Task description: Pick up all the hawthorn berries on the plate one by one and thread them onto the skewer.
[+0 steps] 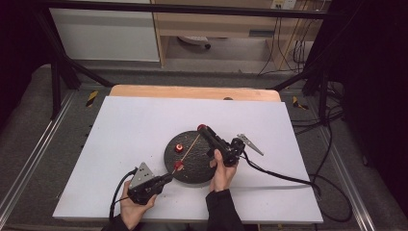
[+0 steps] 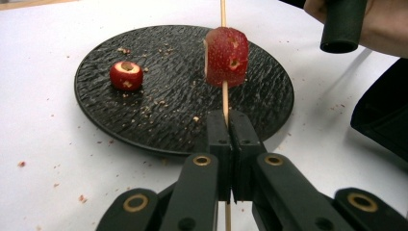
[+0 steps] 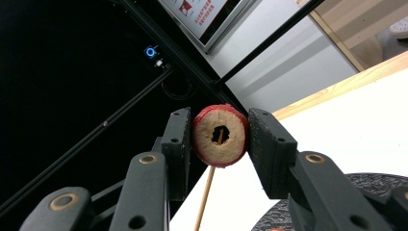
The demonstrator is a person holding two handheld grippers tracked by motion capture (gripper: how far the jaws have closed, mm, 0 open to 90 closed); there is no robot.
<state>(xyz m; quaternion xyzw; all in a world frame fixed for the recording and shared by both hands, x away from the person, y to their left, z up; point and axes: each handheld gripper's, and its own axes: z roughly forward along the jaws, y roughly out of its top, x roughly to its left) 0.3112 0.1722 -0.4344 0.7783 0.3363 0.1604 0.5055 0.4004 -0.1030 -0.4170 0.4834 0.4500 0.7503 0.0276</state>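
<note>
Left tool (image 2: 230, 144) pinches the skewer (image 2: 224, 96) over the black plate (image 2: 120, 120); right tool (image 3: 219, 139) grips a fruit slice (image 3: 220, 136), apparently just past the plate's far rim.

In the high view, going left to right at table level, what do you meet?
Left gripper shut on thin wooden skewer → red fruit piece lying on round black textured plate → red fruit slice clamped by right gripper → grey three-cornered plate.

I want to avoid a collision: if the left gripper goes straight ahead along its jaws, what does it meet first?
Probably the red fruit piece threaded on the wooden skewer that the left gripper is shut on, just ahead above the black plate; the exact gap is unclear.
</note>
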